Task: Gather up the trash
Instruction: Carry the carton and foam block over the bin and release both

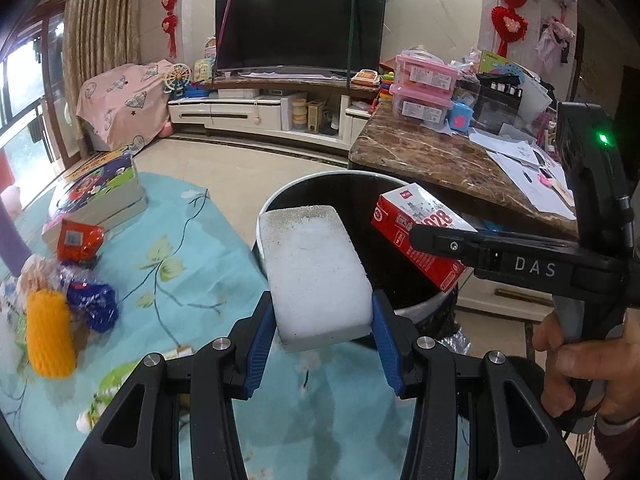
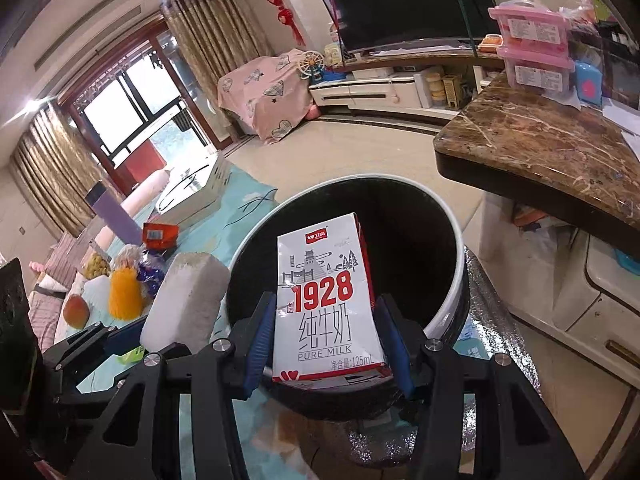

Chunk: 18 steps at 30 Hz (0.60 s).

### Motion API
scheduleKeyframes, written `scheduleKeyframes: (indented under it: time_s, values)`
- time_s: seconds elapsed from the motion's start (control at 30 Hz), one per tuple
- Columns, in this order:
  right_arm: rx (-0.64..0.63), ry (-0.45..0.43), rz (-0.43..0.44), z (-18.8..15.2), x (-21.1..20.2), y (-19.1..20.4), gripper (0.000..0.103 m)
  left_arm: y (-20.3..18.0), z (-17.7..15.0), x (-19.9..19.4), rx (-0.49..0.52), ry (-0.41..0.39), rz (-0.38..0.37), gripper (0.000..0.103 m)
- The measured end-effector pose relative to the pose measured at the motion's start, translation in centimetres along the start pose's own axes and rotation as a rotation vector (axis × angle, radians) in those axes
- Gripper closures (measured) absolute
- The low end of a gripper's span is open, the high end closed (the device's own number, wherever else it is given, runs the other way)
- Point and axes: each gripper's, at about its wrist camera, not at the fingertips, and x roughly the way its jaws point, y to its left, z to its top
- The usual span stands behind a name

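The left gripper clamps a white foam block over the near rim of the black trash bin. The right gripper pinches a 1928 milk carton above the bin's mouth.

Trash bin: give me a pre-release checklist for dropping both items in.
1. Left tool grips the white foam block: ok.
2. Right tool grips the milk carton: ok.
3. Milk carton is over the trash bin opening: ok, the dark interior shows behind it.
4. Foam block is over the opening: not ok, it overhangs the near left rim, partly above the blue tablecloth.
5. Bin has room: cannot tell, the interior is too dark.
6. Items are clear of each other: ok, a gap shows between them.
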Motion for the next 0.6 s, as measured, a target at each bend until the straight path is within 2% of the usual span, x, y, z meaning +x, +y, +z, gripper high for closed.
scheduleKeyframes:
  time_s: [0.6]
  values:
    - [0.032, 0.026, -0.008, 2.0, 2.3, -1.8, 0.052, -0.6, 3.0, 4.1, 0.015, 0.029, -0.009, 0.056]
